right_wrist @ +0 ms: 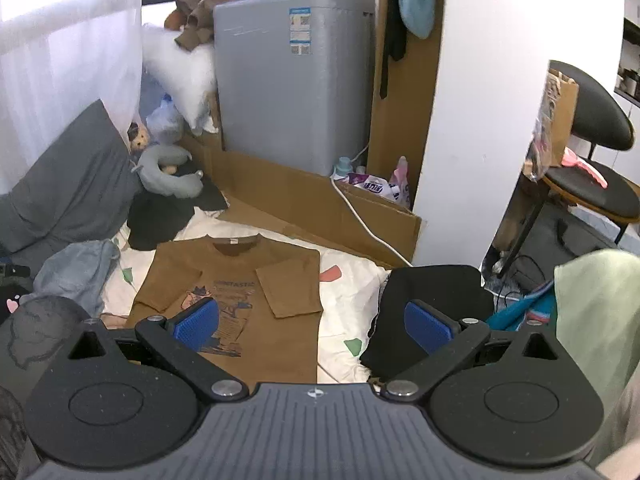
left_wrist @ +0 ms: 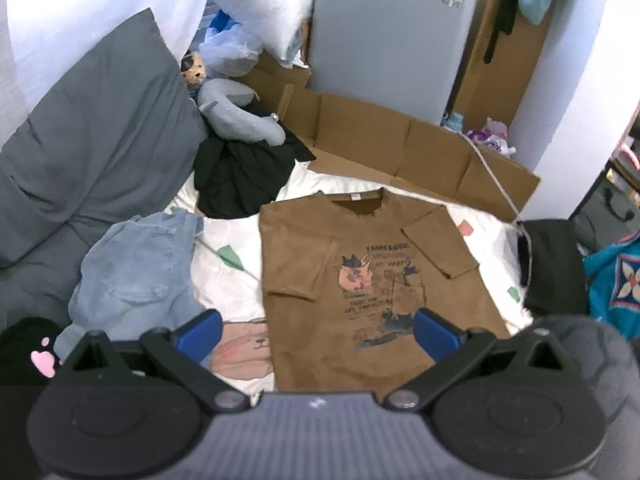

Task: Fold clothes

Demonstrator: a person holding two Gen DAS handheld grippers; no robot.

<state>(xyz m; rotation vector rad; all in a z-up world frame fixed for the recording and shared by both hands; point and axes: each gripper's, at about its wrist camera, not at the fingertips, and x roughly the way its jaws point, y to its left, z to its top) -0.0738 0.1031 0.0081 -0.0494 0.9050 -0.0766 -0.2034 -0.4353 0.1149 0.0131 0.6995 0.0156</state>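
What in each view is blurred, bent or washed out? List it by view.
Left wrist view: the white pillow at top is smeared to a soft blur, the washing machine leans from fisheye bend, corners vignette black. Right wrist view: the sheer curtain blows out white with backlight; the brown T-shirt print stays readable but soft.

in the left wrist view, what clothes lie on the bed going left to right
light blue jeans → brown t-shirt with both sleeves folded in → black garment at the bed's right edge
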